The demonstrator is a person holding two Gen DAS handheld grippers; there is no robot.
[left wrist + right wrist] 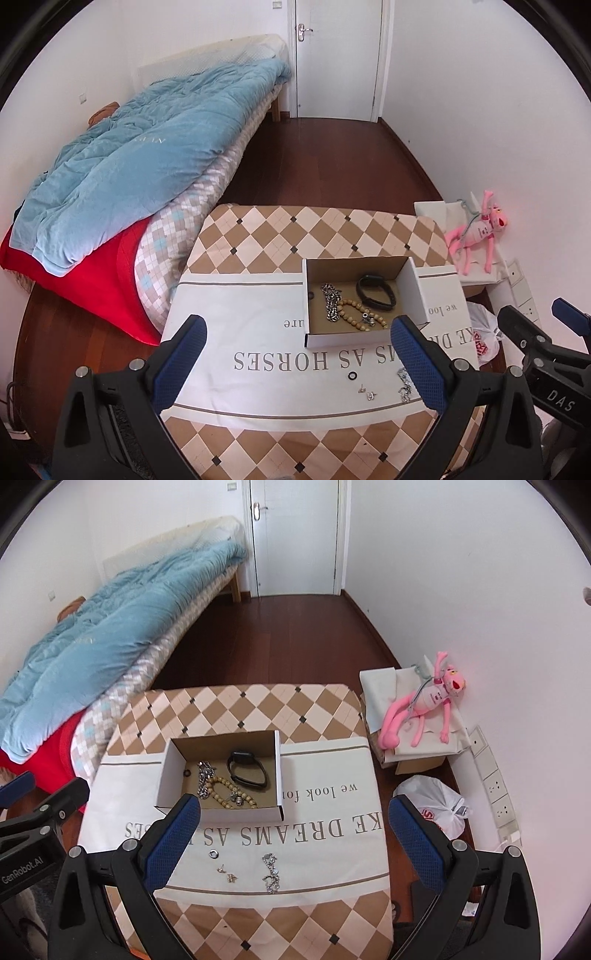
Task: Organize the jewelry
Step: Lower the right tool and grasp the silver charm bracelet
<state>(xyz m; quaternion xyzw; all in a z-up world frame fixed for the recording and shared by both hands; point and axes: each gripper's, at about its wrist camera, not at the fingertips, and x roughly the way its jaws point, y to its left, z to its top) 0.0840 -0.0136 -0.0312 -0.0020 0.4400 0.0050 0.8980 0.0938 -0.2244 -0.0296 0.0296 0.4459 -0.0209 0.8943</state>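
Observation:
An open cardboard box stands on a white printed cloth on the table. Inside lie a black watch band, a silver chain, a wooden bead bracelet and a small black ring. On the cloth in front lie a small ring, two small earrings and a silver bracelet. My left gripper and right gripper are both open and empty, above the table's near side.
The table has a checked cover. A bed with a blue quilt stands to the left. A pink plush toy lies on a box at the right, with a white plastic bag and wall sockets below it.

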